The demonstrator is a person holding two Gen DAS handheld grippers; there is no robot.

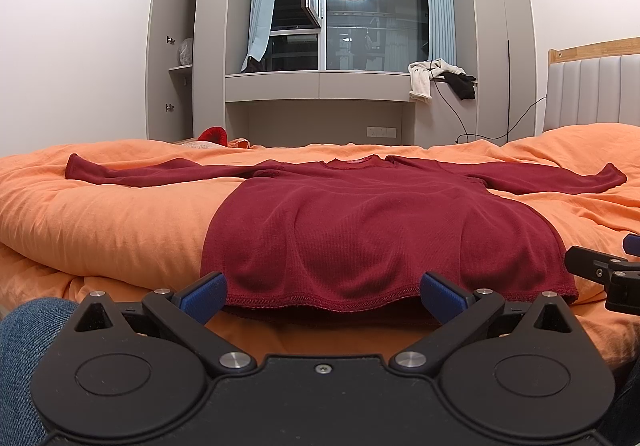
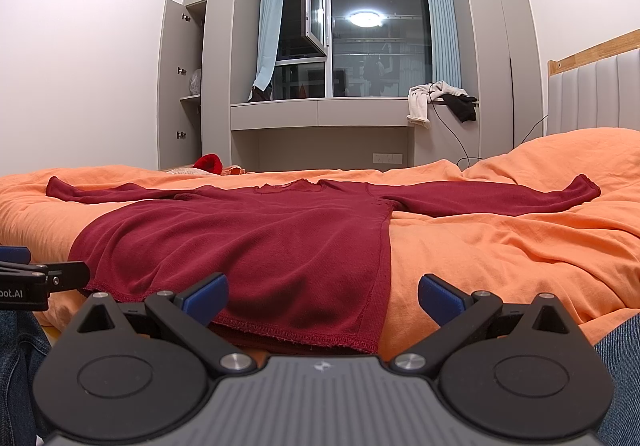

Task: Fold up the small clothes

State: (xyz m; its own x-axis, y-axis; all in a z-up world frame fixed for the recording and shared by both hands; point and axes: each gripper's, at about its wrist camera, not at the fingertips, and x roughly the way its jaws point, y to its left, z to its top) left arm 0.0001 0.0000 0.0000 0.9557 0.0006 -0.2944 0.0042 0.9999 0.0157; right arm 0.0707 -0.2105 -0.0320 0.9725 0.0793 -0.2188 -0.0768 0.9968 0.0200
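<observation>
A dark red long-sleeved knit sweater lies flat and face up on a bed covered with a rumpled orange quilt. Both sleeves are stretched straight out to the sides, the neckline points toward the far edge of the bed, and the hem runs along the near edge, just in front of both tools.

The left gripper sits low at the near edge of the bed with its jaws wide apart – the blue pads flank the hem on either side and hold nothing. In the left wrist view the hem lies between the pads, slightly raised off the quilt, and part of the right gripper shows at the right edge of the frame, beside the sweater's near right corner.

The right gripper is likewise at the near edge, jaws spread and empty. The sweater's near right corner falls between its blue pads, with bare orange quilt under the right-hand pad. The left gripper's black arm is visible at the left edge of this view.

Blue denim shows at the bottom corners of both views.

Beyond the bed stands a grey built-in wardrobe with one door open – beside it a dark window with pale blue curtains, and white and black clothes heaped on the sill. A padded grey headboard rises at the right.
</observation>
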